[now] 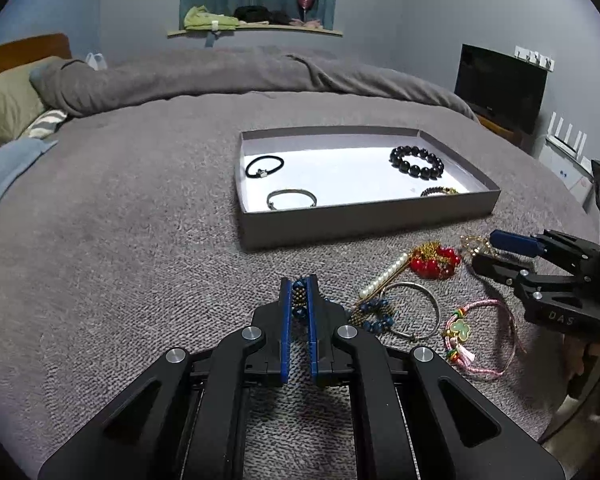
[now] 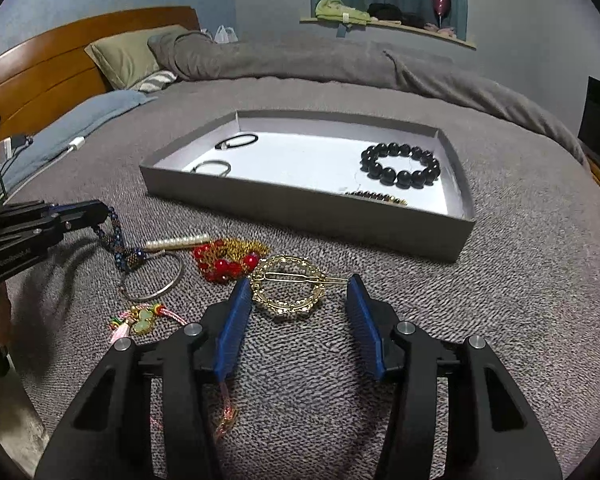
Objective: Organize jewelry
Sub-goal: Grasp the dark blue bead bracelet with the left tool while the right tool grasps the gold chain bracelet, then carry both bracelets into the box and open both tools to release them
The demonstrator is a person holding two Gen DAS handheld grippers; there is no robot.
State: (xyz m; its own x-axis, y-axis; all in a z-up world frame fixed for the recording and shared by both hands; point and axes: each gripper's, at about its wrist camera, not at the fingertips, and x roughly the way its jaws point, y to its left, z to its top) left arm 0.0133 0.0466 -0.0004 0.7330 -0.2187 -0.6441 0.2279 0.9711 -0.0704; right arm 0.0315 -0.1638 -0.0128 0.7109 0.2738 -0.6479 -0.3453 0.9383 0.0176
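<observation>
My left gripper (image 1: 299,285) is shut on a blue and gold beaded bracelet (image 1: 374,315), and in the right wrist view the bracelet (image 2: 118,242) dangles from it just above the bed. My right gripper (image 2: 298,286) stands open around a round gold hair clip (image 2: 288,294) that lies flat on the blanket, with a pad close on each side. A grey tray (image 1: 364,222) behind holds a black hair tie (image 1: 264,166), a silver bangle (image 1: 291,199), a black bead bracelet (image 1: 416,162) and a dark beaded one (image 1: 440,191).
Loose on the grey blanket (image 1: 140,240) lie a red bead bracelet (image 1: 436,262), a pearl bar (image 1: 384,276), a silver bangle (image 1: 414,310) and a pink cord bracelet (image 1: 482,334). Pillows (image 2: 128,56) and a wooden headboard (image 2: 40,76) are at the left, a television (image 1: 500,80) at the right.
</observation>
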